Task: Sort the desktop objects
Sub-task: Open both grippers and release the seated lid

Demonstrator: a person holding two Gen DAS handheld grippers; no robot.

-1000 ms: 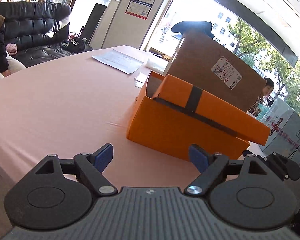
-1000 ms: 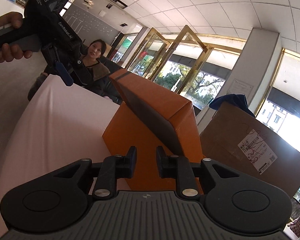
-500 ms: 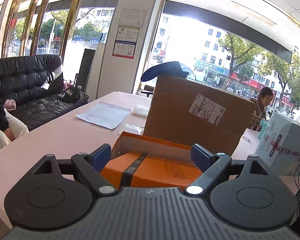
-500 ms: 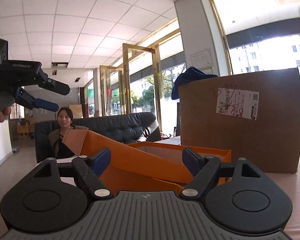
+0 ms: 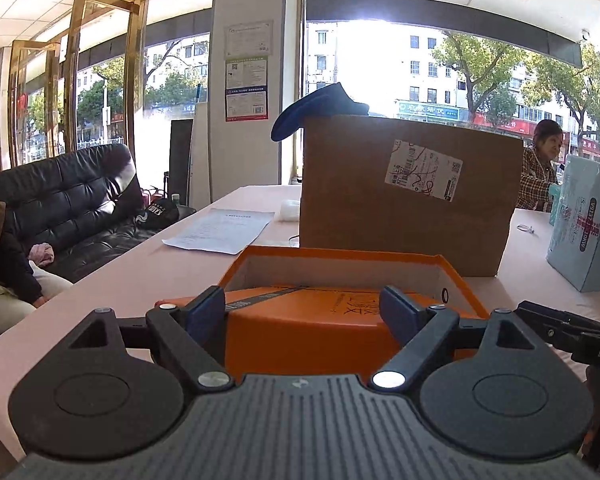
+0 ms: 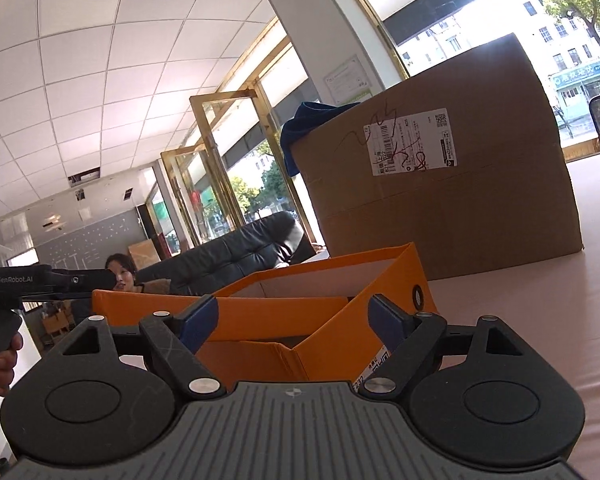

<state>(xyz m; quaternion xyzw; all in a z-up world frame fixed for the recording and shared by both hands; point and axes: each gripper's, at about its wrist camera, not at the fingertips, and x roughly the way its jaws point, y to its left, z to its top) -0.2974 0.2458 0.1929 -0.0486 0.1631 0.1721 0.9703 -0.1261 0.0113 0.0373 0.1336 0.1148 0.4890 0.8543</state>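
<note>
A street-front office lobby or reception room: a black leather sofa [image 5: 72, 196], gold-framed glass doors [image 5: 100, 72], a grid-tile ceiling [image 6: 100, 60], notices on a pillar [image 5: 247, 80], and shopfronts outside the windows.

Landmark: orange box [image 5: 340, 280] on the desk [image 5: 120, 280].

- Top: open. Its tilted lid [image 5: 300, 312] lies across the opening, leaving a gap only along the far wall.
- Behind: the large cardboard box [image 5: 404, 196] stands close, blocking passage; only a narrow strip of desk separates them.
- Left: bare desk as far as a paper sheet [image 5: 220, 230]; clear access.
- Right: open desk up to the light blue carton [image 5: 588, 232], well apart.
- Near side: left gripper [image 5: 304, 314] and right gripper [image 6: 288, 318], jaws spread, occupy the approach.
</note>
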